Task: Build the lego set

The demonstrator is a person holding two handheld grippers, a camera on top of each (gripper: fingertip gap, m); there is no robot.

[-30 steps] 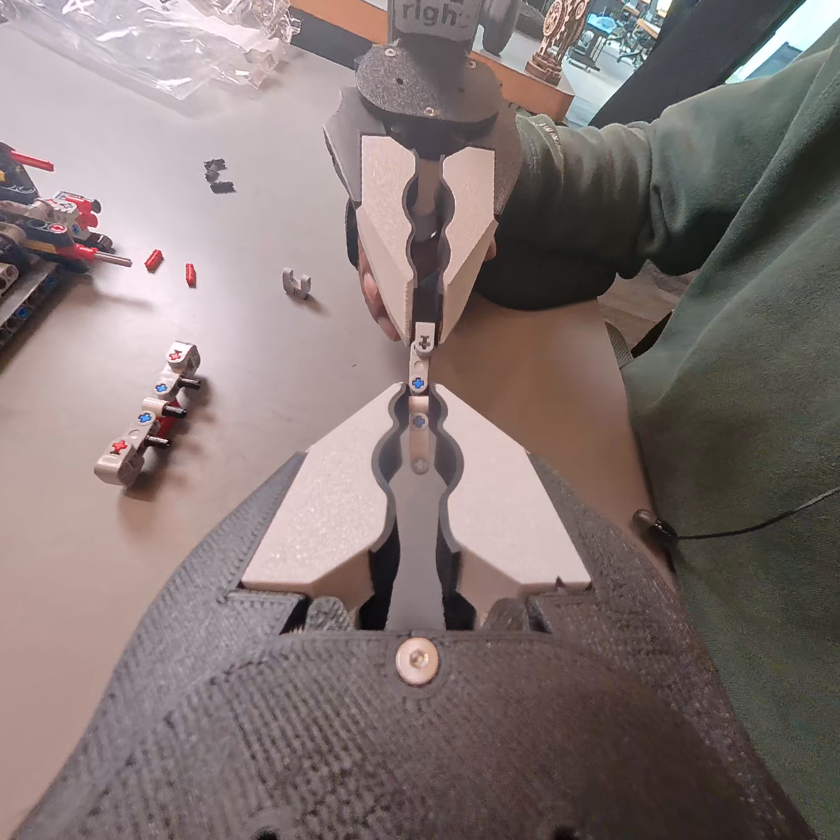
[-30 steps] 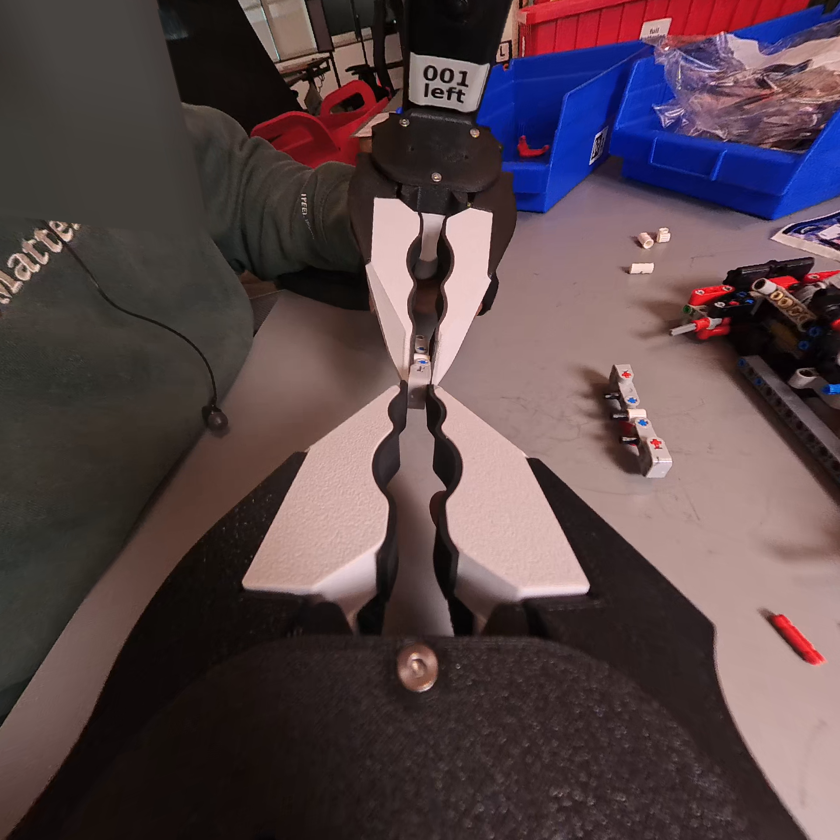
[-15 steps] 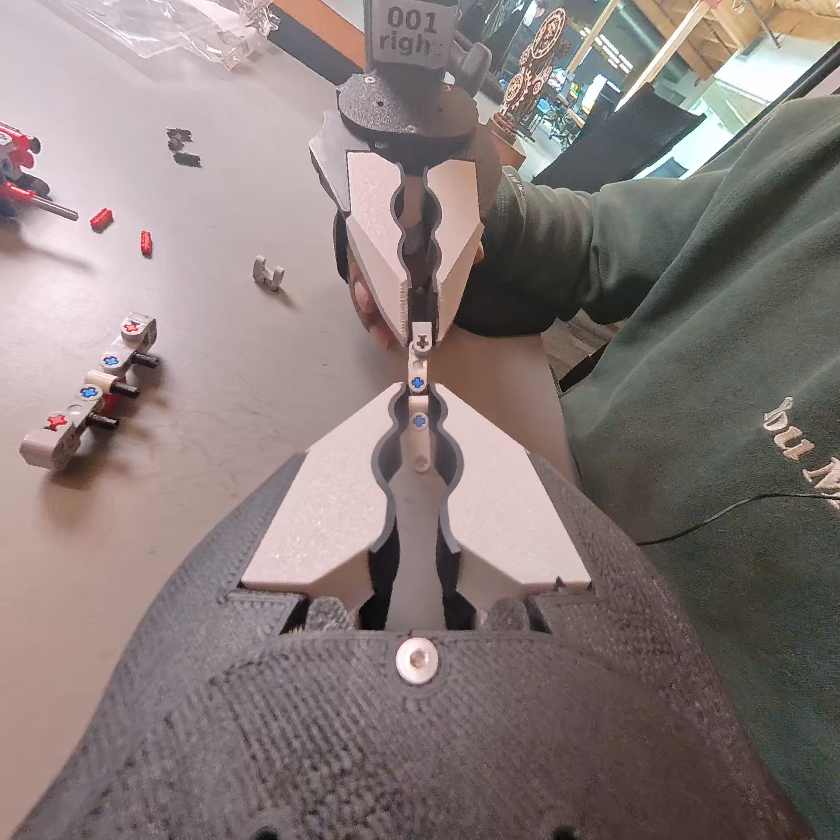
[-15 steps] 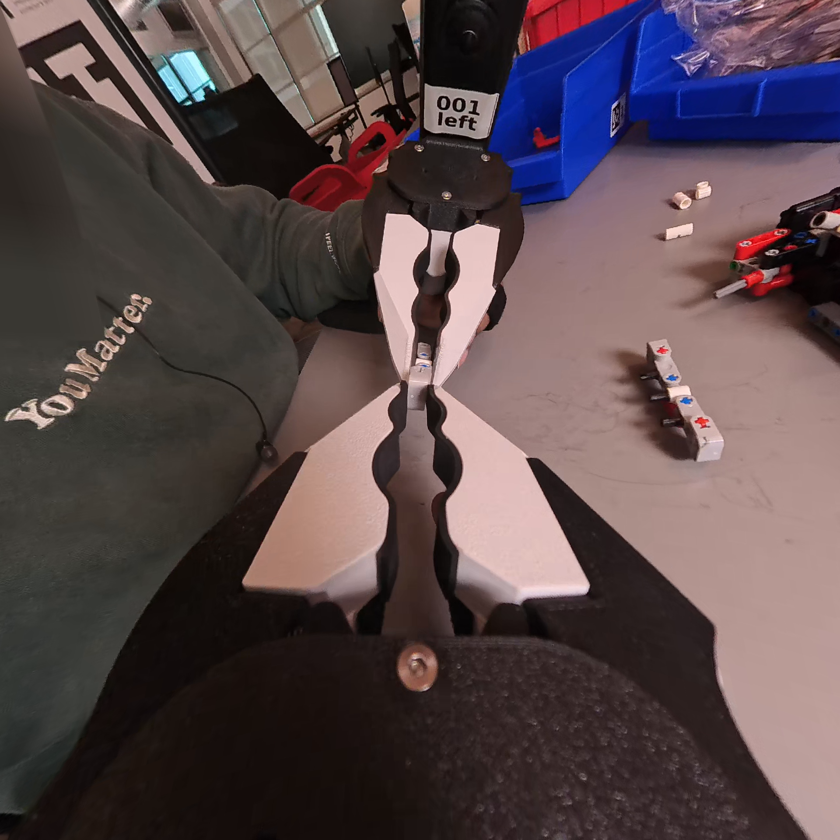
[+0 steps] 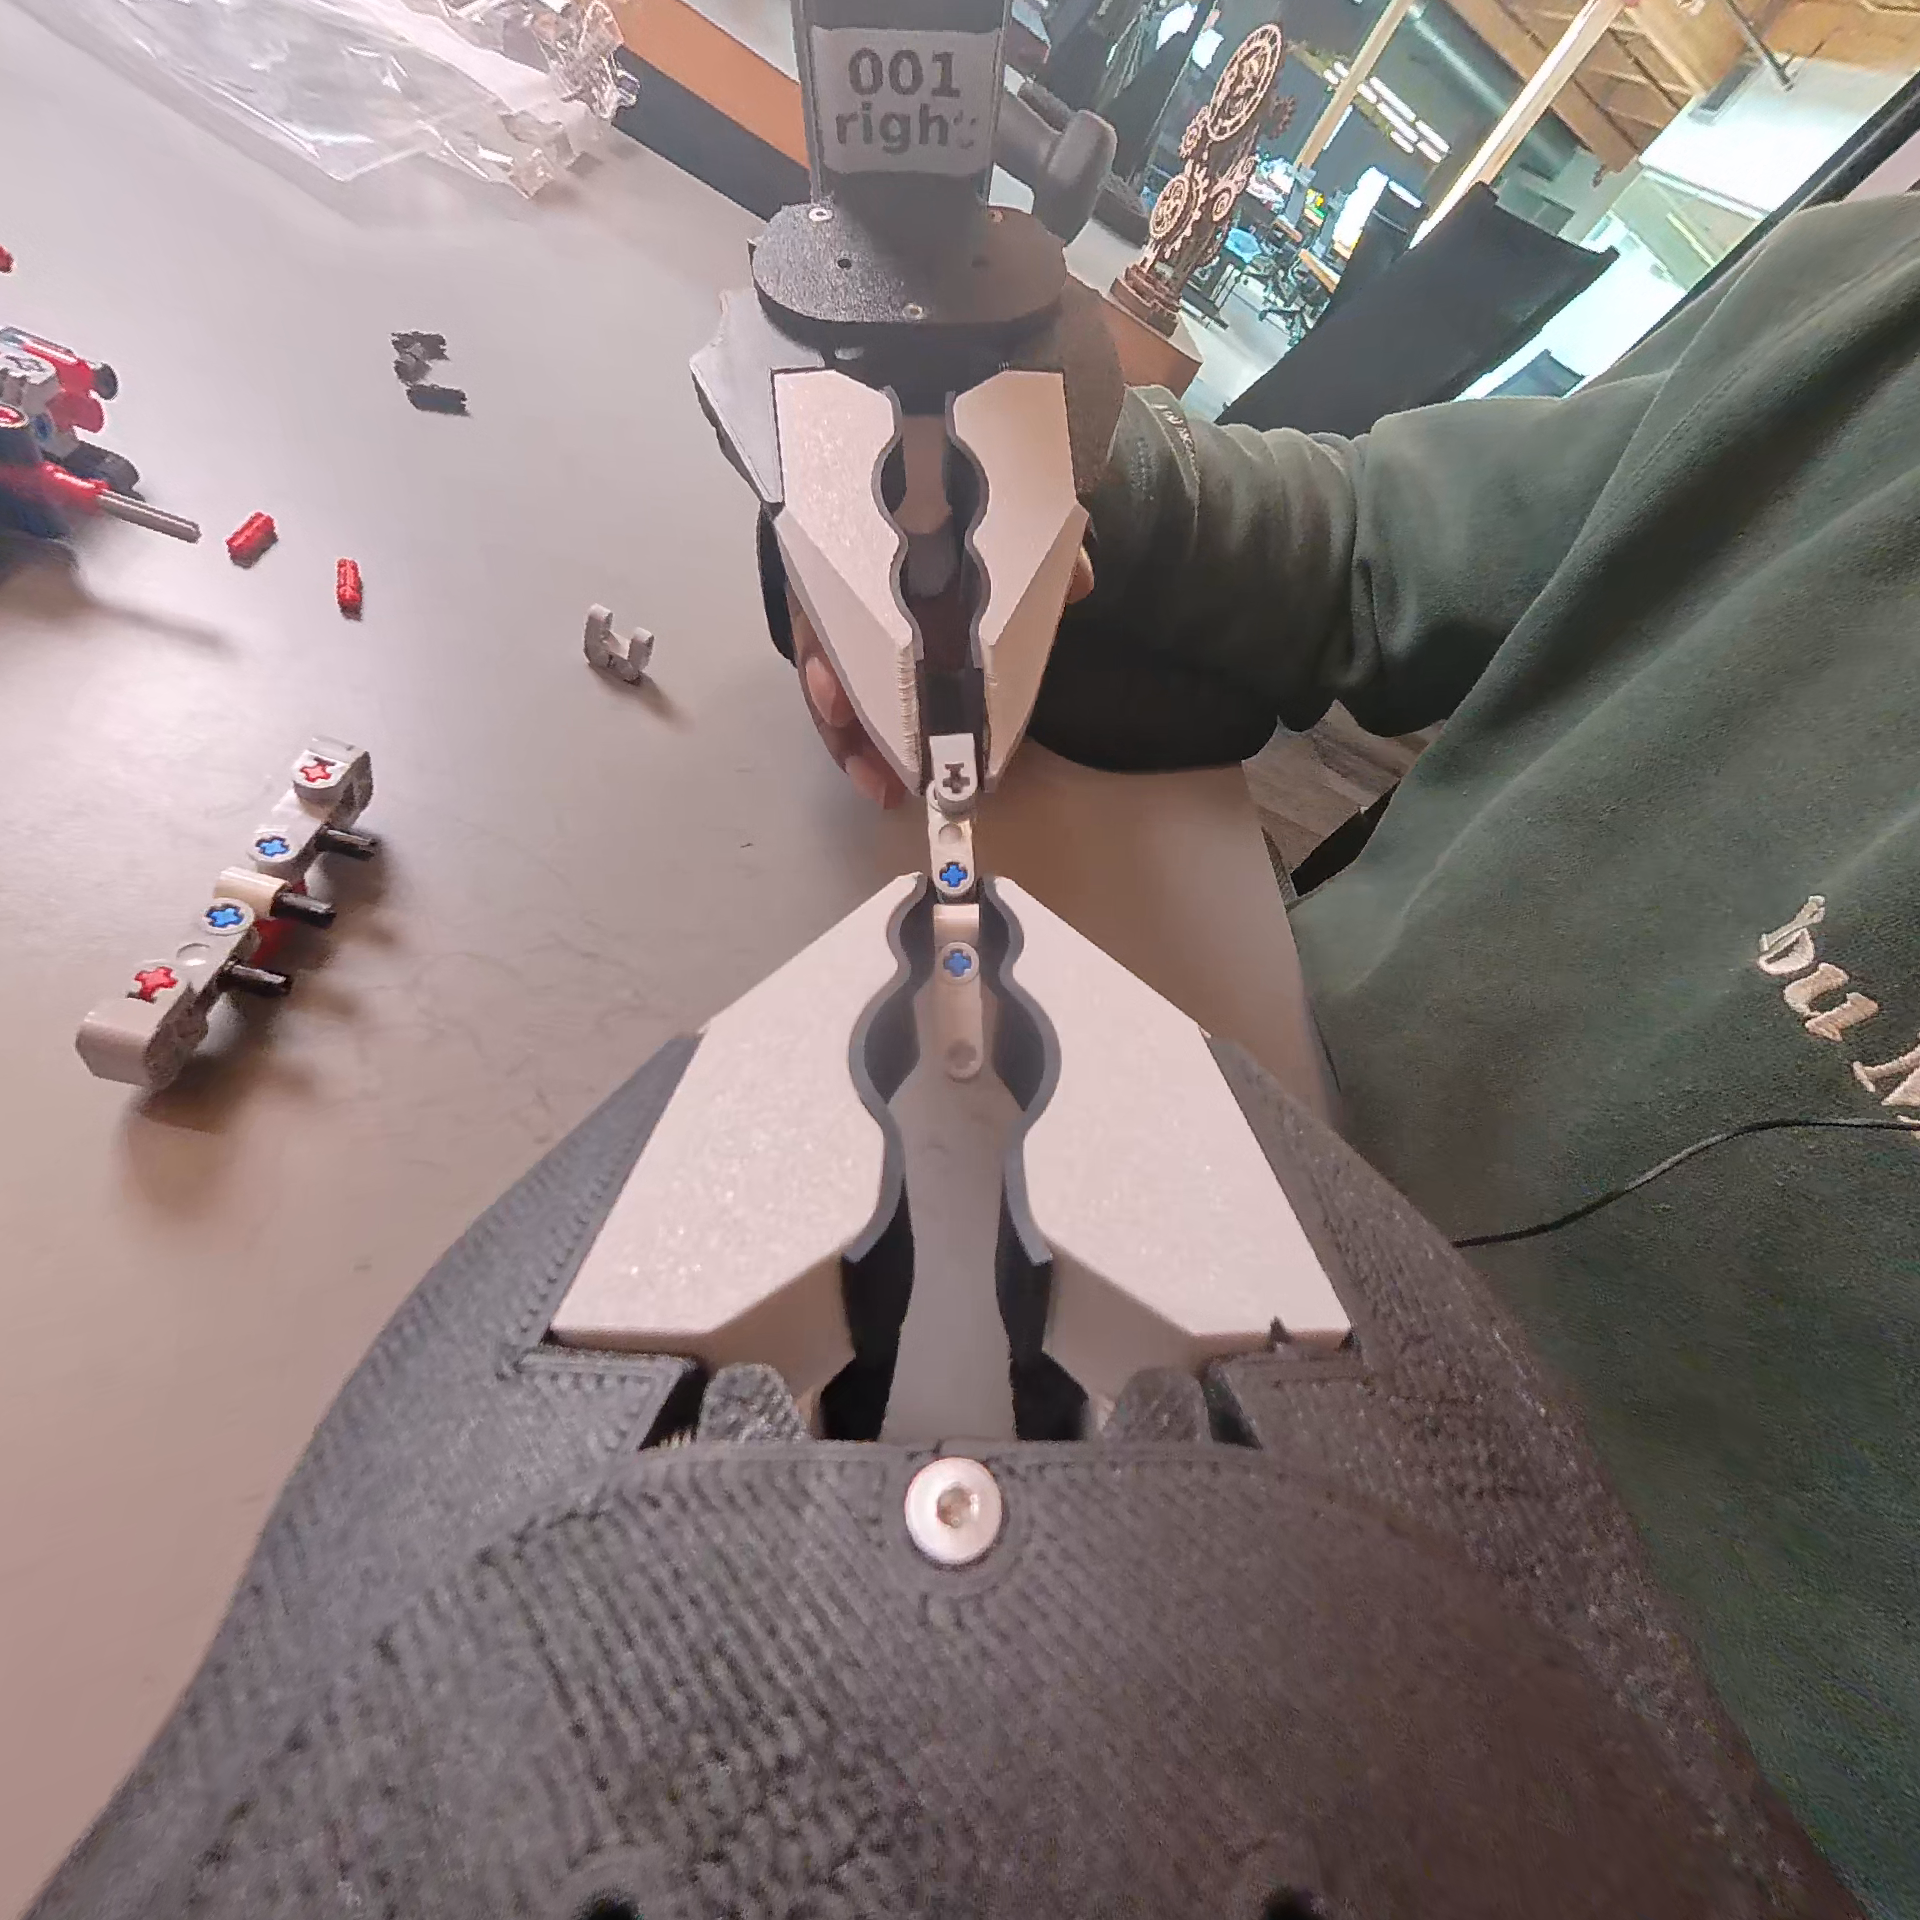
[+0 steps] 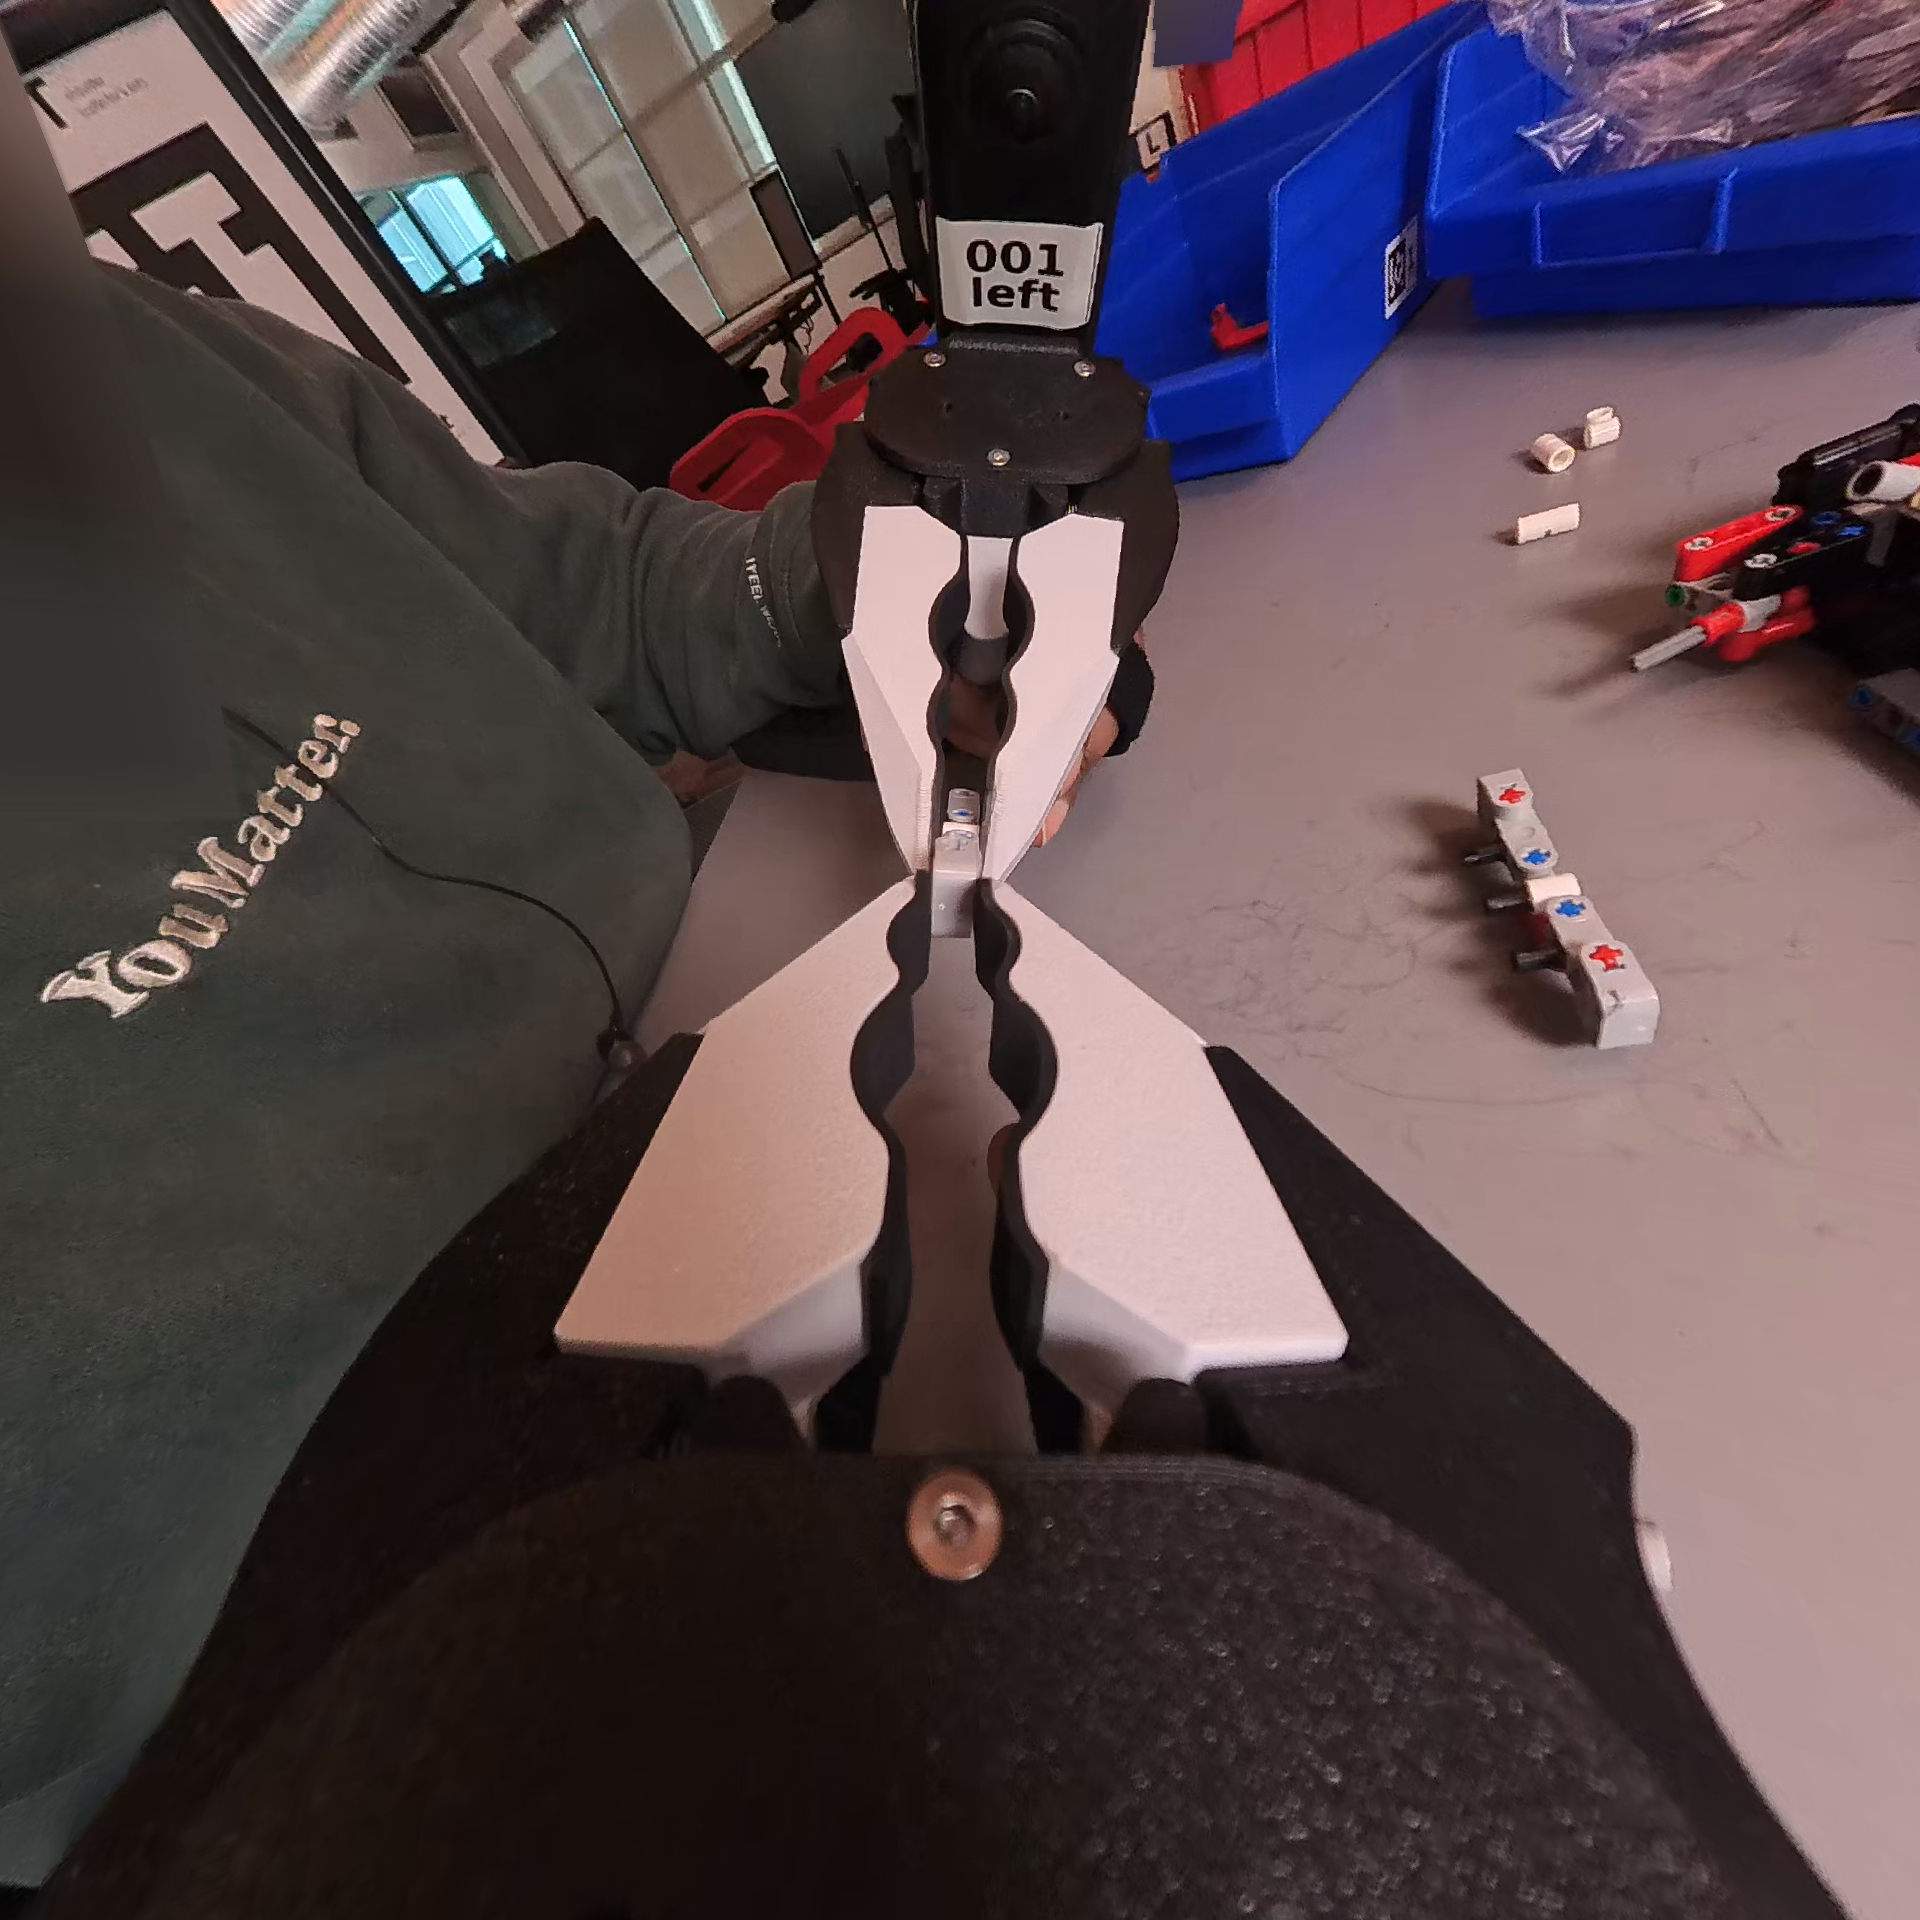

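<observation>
In the left wrist view my left gripper point(image 5: 951, 883) is shut on a thin grey beam point(image 5: 958, 977) with blue pins, held above the table. My right gripper point(image 5: 951, 774) meets it tip to tip and is shut on a small grey connector point(image 5: 954, 771) that touches the beam's far end. In the right wrist view my right gripper point(image 6: 948, 896) pinches the connector point(image 6: 952, 883), and the left gripper point(image 6: 961, 836) faces it with the beam point(image 6: 962, 808) between its fingers.
A grey link assembly point(image 5: 223, 914) with red and blue pins lies on the table, also in the right wrist view point(image 6: 1569, 914). A part-built model point(image 6: 1818, 561), red pins point(image 5: 249, 535), a grey clip point(image 5: 616, 644), plastic bags point(image 5: 343, 94) and blue bins point(image 6: 1558, 208) are around. A green sleeve point(image 5: 1455, 582) is close. My left and right fingertips are right by each other. The right tips stand about 12 cm off the grey clip point(image 5: 616, 644).
Both grippers stayed shut and tip to tip on their pieces. The pair shifted and turned together over the table, so the loose parts sit elsewhere in each view.
</observation>
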